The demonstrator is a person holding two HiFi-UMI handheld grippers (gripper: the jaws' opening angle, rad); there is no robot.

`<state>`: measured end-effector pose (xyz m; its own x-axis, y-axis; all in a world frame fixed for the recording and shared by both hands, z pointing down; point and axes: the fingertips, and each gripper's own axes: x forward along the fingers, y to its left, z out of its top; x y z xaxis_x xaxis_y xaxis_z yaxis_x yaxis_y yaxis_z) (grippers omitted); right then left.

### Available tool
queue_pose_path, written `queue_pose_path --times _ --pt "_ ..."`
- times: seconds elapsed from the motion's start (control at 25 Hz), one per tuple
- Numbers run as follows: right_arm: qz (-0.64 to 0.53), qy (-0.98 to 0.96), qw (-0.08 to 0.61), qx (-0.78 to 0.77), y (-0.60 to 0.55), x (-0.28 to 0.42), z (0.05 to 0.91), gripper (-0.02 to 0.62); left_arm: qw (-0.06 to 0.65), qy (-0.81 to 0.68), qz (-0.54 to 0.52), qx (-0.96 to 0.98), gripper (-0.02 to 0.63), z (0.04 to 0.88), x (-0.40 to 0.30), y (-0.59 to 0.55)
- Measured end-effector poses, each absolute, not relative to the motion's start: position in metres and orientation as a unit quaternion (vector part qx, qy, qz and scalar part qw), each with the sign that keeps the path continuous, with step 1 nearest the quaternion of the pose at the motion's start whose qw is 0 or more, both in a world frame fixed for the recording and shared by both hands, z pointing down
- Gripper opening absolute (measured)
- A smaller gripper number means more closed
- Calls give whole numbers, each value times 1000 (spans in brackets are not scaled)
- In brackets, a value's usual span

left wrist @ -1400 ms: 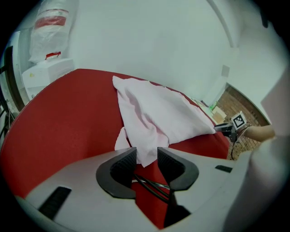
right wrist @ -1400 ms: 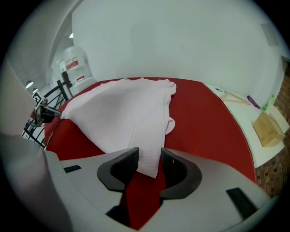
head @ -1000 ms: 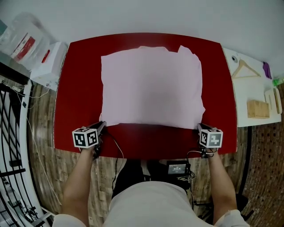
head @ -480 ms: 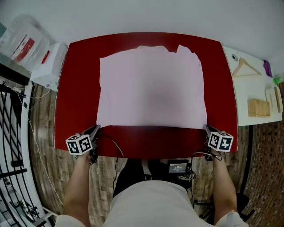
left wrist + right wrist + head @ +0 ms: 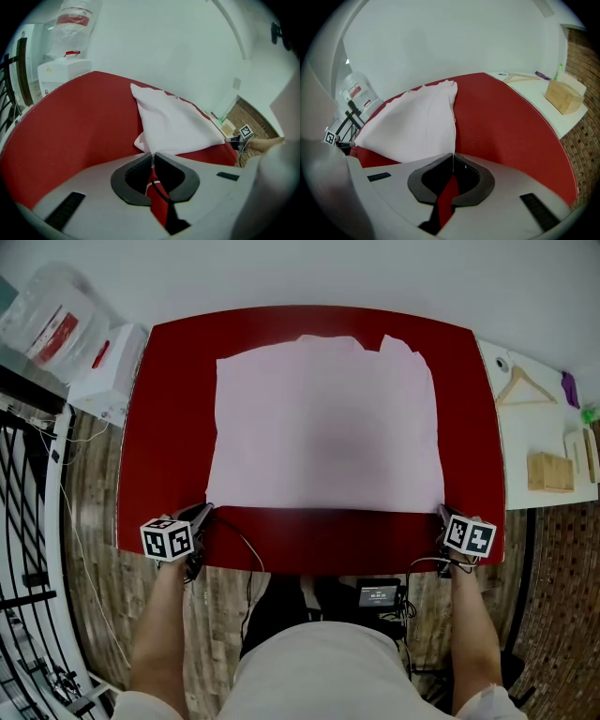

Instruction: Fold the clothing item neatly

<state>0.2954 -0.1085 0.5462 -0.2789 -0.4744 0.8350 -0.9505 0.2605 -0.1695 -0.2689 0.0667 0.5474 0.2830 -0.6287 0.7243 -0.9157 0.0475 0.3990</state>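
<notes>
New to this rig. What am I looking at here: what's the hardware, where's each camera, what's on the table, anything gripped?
No robot: a person holds a pair of tongs in each hand. The wide picture comes from a camera on the person's head, looking steeply down. The left gripper view and the right gripper view come from cameras riding on the tongs, looking along the jaws. On the red table lies a pale pink garment, spread flat. The left tongs are shut on its near left corner, the right tongs on its near right corner; each of those views shows the jaws together with cloth pinched between them. A white side table at the right holds a hanger and a wooden block.
</notes>
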Motion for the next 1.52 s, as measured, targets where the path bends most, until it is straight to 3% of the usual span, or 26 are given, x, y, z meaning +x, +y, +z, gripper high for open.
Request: queue_pose_path --times 0.24,0.32,0.56,0.64,0.72,0.88,0.96,1.0,1.52 --pt "366 -708 346 494 -104 292 557 18 462 -566 99 675 29 539 -260 72" --pt "362 -708 352 494 -105 292 557 18 463 -563 86 679 80 530 -263 70" --pt "324 -718 355 504 -110 289 549 27 442 -570 123 681 109 524 -272 41" --pt "296 -727 349 512 -114 287 538 107 434 -576 145 677 109 528 -273 28" --pt "256 -736 352 518 -120 282 523 126 425 -583 169 672 109 533 -274 17" --pt "204 -755 377 496 -133 257 519 124 414 -588 216 660 102 546 -276 8" --pt "205 -757 393 480 -135 247 533 124 417 -586 226 657 26 551 -274 9" --pt "211 -755 398 476 -135 245 540 124 420 -588 223 655 17 552 -274 10" --pt "264 -757 365 474 -137 249 557 123 483 -624 100 606 12 551 -289 30"
